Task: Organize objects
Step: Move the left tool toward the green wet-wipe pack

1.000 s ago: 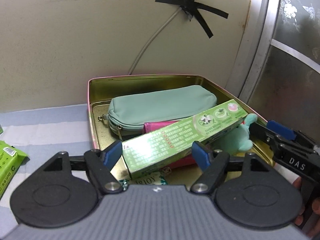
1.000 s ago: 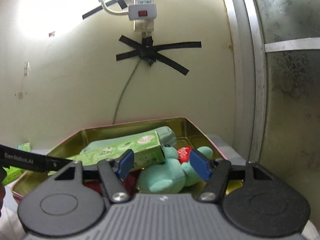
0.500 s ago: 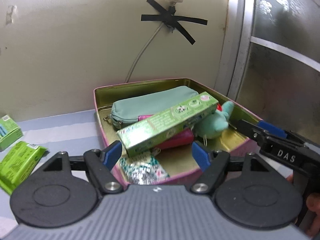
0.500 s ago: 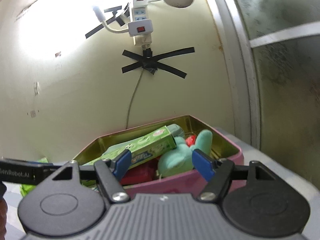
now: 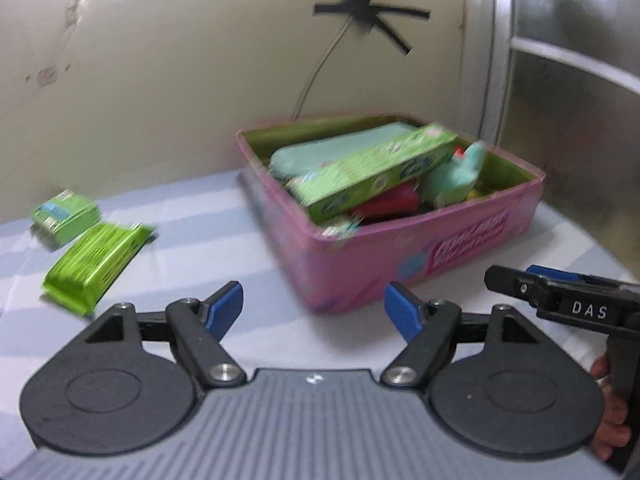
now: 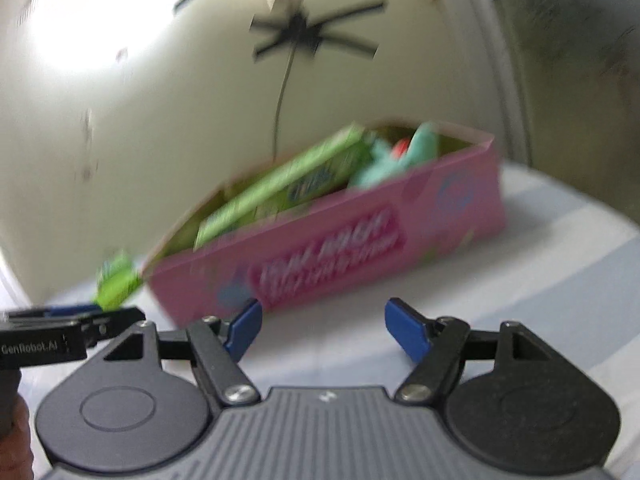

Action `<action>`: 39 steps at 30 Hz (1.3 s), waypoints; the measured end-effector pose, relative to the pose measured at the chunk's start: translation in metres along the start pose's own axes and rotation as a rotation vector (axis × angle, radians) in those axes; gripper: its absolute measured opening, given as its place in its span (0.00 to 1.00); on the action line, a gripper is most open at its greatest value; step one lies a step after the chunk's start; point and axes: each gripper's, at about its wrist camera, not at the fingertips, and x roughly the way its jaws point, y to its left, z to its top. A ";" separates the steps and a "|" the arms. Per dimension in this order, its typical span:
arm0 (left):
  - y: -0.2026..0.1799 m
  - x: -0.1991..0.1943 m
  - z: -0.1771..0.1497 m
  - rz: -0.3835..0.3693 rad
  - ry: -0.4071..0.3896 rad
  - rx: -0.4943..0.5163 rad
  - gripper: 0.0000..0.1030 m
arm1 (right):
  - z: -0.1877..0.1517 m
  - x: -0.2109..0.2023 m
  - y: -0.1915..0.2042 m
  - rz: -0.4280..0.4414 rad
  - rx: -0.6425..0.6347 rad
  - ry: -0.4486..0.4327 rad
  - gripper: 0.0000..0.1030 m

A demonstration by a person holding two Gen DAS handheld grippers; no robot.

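A pink tin (image 5: pixel 420 256) stands open on the striped cloth, near the wall. In it lie a long green toothpaste box (image 5: pixel 372 172), a teal pouch (image 5: pixel 320 152), a teal plush toy (image 5: pixel 456 176) and a red item (image 5: pixel 392 202). My left gripper (image 5: pixel 314 308) is open and empty, a short way in front of the tin's near corner. My right gripper (image 6: pixel 325 320) is also open and empty, facing the tin's (image 6: pixel 320 256) long printed side. The toothpaste box (image 6: pixel 280 184) and the plush toy (image 6: pixel 384 160) stick up above the rim. Both views are blurred.
Two green packets (image 5: pixel 96 264) (image 5: pixel 66 214) lie on the cloth (image 5: pixel 200 220) left of the tin. The wall behind carries a cable under black tape (image 5: pixel 368 20). A metal-framed frosted door (image 5: pixel 500 80) stands at the right. The right gripper's finger (image 5: pixel 520 286) shows at the left view's right edge.
Both grippers have drawn back from over the tin, which now sits farther off with its outer pink walls in view. The green packets have come into the left view.
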 end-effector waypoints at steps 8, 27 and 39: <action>0.044 0.006 -0.025 0.079 0.082 -0.045 0.77 | -0.013 0.011 0.037 0.061 -0.053 0.088 0.72; 0.147 -0.003 -0.051 0.204 0.083 -0.151 0.83 | -0.052 0.045 0.172 0.148 -0.346 0.178 0.74; 0.240 -0.015 -0.065 0.291 0.019 -0.383 0.85 | -0.037 0.098 0.246 0.240 -0.485 0.222 0.80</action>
